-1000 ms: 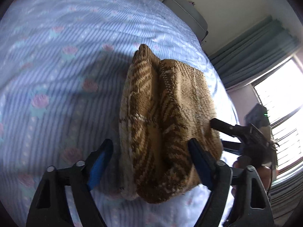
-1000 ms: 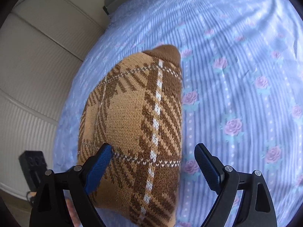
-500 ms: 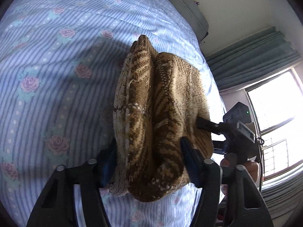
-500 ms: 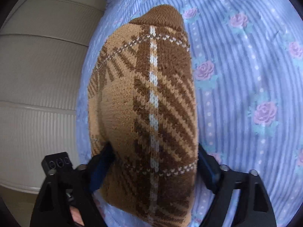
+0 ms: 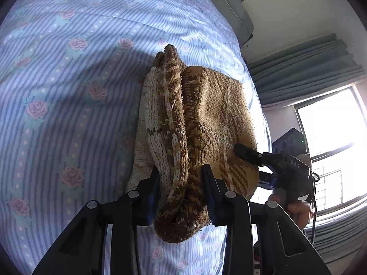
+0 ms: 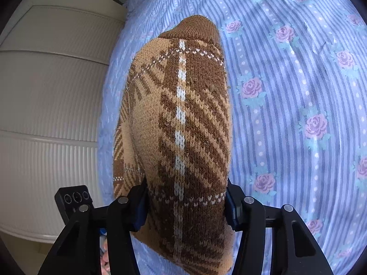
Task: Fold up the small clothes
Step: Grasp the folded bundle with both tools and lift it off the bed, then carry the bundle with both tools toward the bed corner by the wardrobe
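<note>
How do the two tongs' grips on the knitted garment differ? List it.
The left tongs pinch a narrow bunch of folded layers with the pale reverse knit showing; the right tongs straddle a wider hump of the knitted garment showing its plaid outer face. The left tongs stand closer together than the right. Both have just been closing with the garment between their blue pads, above the striped floral bedsheet.

Open bedsheet (image 6: 298, 91) all around the sweater (image 6: 181, 126)
</note>
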Demonstrator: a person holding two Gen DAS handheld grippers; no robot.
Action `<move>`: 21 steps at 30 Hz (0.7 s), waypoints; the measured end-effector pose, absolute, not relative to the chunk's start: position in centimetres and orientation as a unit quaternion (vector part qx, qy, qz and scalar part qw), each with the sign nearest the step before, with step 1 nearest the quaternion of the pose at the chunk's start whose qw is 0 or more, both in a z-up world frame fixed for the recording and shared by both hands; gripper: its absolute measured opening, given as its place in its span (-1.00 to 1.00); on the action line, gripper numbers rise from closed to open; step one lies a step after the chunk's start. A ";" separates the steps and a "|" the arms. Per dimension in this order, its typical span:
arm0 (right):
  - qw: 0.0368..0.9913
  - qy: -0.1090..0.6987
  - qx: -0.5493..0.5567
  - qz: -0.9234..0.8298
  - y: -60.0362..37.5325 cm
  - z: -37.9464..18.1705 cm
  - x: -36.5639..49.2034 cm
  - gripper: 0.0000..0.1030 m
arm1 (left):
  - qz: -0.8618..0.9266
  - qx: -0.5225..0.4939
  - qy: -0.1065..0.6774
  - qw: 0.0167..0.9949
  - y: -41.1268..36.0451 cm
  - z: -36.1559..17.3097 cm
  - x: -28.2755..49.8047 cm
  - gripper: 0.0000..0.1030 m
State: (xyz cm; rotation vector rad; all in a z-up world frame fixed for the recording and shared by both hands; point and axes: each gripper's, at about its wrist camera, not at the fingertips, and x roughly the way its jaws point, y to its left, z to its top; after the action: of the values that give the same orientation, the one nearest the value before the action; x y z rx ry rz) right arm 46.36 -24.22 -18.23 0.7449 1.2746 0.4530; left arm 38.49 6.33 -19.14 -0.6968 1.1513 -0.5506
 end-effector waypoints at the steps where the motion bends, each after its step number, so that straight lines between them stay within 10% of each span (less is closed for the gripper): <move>1: 0.717 0.575 0.337 0.205 -24.0 -18.1 46.4 0.03 | -0.252 -0.320 0.527 0.746 6.3 -19.1 38.5 -0.36; 12: 0.719 0.564 0.348 0.208 -26.3 -19.1 44.3 0.02 | -0.255 -0.289 0.519 0.763 5.5 -18.4 38.3 -0.36; 21: 0.720 0.556 0.353 0.217 -27.0 -20.5 43.6 0.05 | -0.227 -0.272 0.497 0.792 5.2 -18.7 37.9 0.34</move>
State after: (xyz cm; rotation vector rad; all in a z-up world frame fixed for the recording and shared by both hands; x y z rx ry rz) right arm 43.57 -26.97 -20.51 0.7814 1.2297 0.4803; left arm 37.89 5.18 -18.73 -0.5855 1.0687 -0.4893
